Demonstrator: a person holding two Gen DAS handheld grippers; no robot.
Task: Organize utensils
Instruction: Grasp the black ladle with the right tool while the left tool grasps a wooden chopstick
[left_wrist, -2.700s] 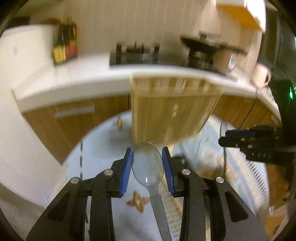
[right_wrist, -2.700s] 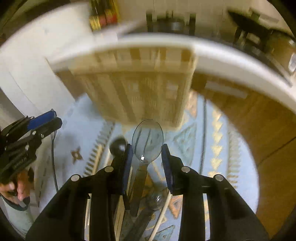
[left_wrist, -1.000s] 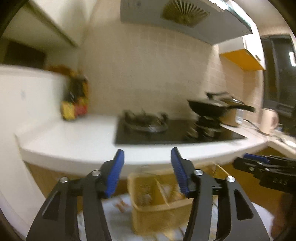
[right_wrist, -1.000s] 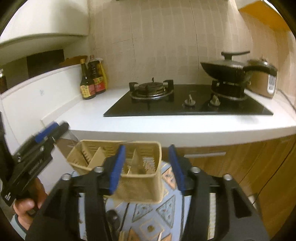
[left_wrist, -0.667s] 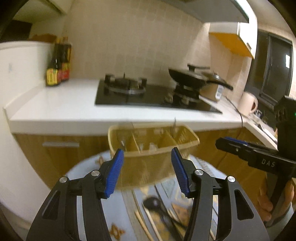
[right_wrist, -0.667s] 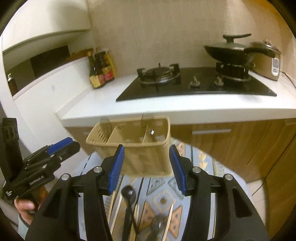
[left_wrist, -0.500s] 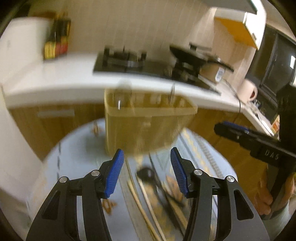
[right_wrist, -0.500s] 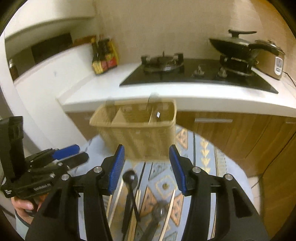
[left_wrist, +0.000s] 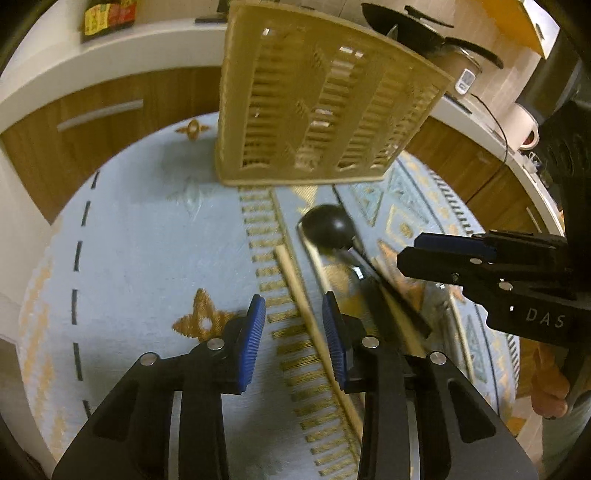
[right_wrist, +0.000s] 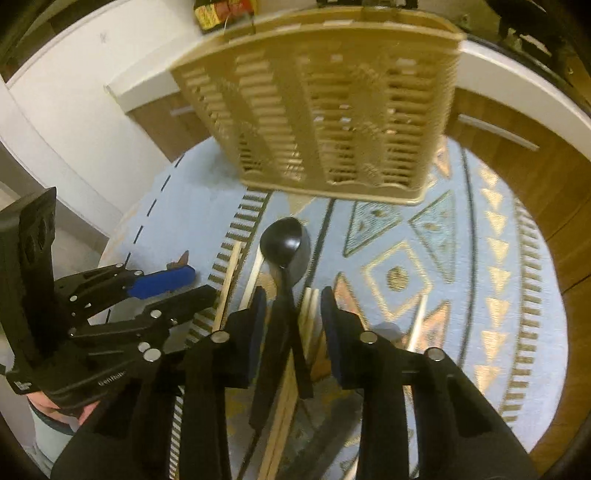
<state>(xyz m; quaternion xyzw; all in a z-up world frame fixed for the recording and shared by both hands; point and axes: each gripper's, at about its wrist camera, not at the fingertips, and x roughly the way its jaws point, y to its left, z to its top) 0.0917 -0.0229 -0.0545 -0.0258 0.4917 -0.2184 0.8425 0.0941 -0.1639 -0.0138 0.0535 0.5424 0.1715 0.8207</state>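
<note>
Both grippers, left (left_wrist: 293, 315) and right (right_wrist: 291, 308), gape above chopsticks (left_wrist: 295, 286), black ladle (right_wrist: 282, 240), before basket (left_wrist: 314, 107).

Right gripper (right_wrist: 291, 314) with fingers spread above a black ladle (right_wrist: 282, 240), wooden chopsticks (right_wrist: 227, 280) alongside, beige slatted basket (right_wrist: 325, 110) beyond, patterned tabletop (right_wrist: 461, 295)

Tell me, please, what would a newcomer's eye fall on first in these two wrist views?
Probably the tan slatted utensil basket, standing on the patterned blue rug in front of the wooden cabinets. Just before it lies a black ladle among pale wooden chopsticks scattered on the rug. Both tools hang open above them: the left tool over a chopstick, the right tool over the ladle's handle.
</note>
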